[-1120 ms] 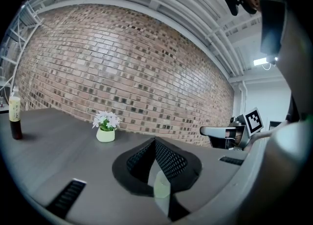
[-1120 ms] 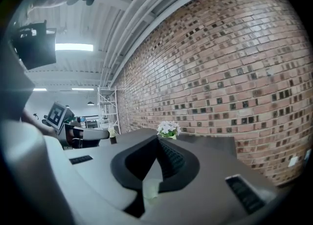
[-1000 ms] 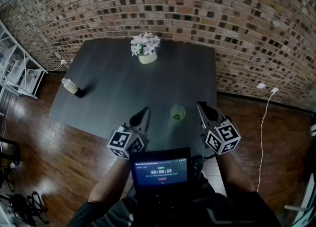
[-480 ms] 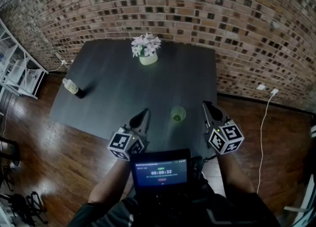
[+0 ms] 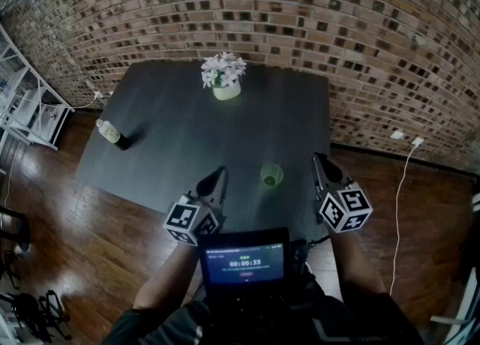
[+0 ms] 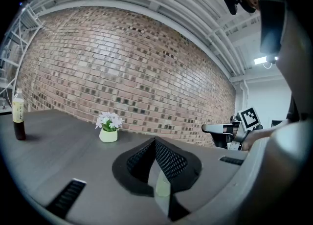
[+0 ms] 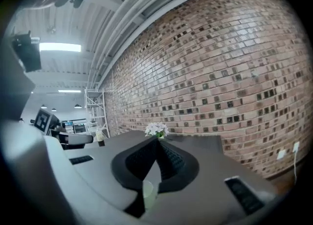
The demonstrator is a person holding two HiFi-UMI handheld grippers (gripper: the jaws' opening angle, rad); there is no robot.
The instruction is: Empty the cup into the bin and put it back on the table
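The cup (image 5: 271,175), a small pale green one, stands upright on the dark bench (image 5: 172,122), close to its near edge. It is between the two grippers and touches neither of them.

The left hand-held gripper (image 5: 221,171) is at the left of the cup, over the near edge of the bench. Its jaws are pressed fully together with nothing between them; in the left gripper view the two black ribbed jaws meet in one line. The right hand-held gripper (image 5: 318,159) is at the right of the cup, near the right front corner of the bench. Its jaws are also fully together and hold nothing. Both grippers point away from the person, toward the brick wall (image 5: 360,43).

At the far edge of the bench stands a pale pot with white flowers (image 5: 223,79). On the left side a bottle (image 5: 109,132) with dark liquid stands upright, well apart from the cup. Below the grippers, close to the person's body, a small screen (image 5: 245,261) is lit. At the right a white cable (image 5: 400,208) lies on the wooden floor (image 5: 90,238).
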